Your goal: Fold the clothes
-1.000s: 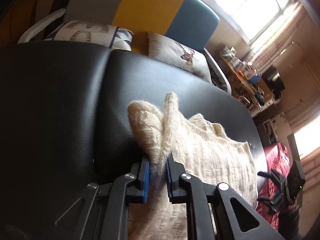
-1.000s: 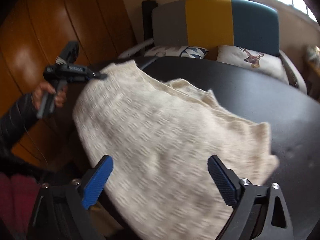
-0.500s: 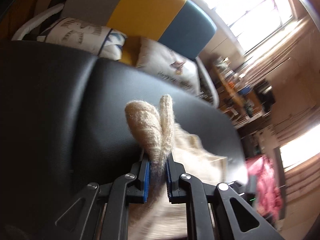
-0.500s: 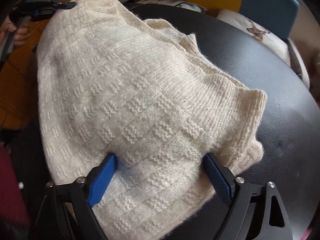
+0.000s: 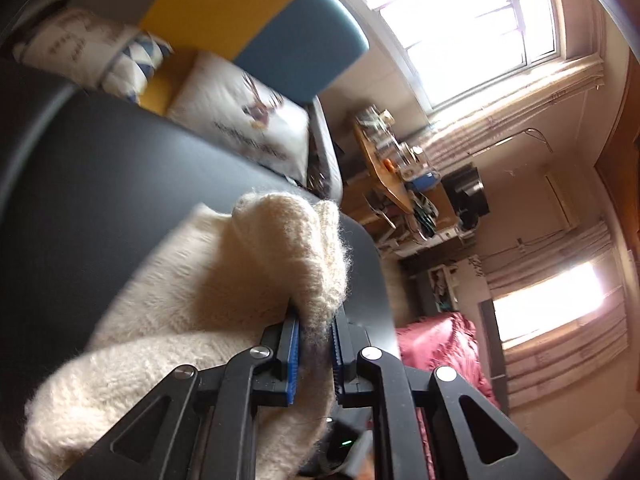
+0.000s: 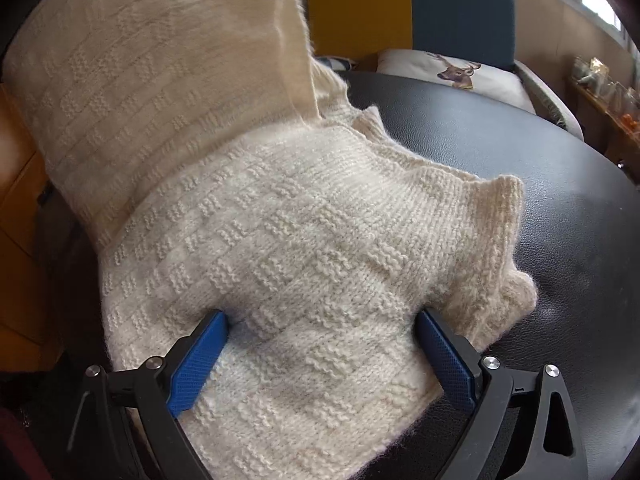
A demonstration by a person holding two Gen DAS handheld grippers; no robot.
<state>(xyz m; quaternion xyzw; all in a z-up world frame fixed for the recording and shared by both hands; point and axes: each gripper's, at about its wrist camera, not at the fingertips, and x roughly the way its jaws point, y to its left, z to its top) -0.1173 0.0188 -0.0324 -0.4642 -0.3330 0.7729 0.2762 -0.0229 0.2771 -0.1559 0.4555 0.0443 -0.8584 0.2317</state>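
A cream knitted sweater (image 6: 300, 220) lies on the black padded table (image 6: 540, 200). My right gripper (image 6: 322, 316) bears down on its near part. Its jaws are opening wide, and the knit lies between the blue fingers (image 6: 196, 352) without being pinched. One side of the sweater (image 6: 160, 60) is lifted up at the left and hangs over the flat part. In the left wrist view my left gripper (image 5: 314, 320) is shut on a bunched edge of the sweater (image 5: 200, 280), held above the table (image 5: 120, 184).
Behind the table stands a chair with a grey, yellow and blue back (image 6: 460, 8) and a deer cushion (image 6: 452, 72). A cluttered wooden desk (image 5: 384, 164) and a red cloth (image 5: 440, 344) lie beyond the table's far edge. Bright windows (image 5: 460, 20) face the left gripper.
The left gripper has risen and swung across with the sweater's edge, lifting that side over the rest. The right gripper has come down onto the sweater and its jaws have widened.
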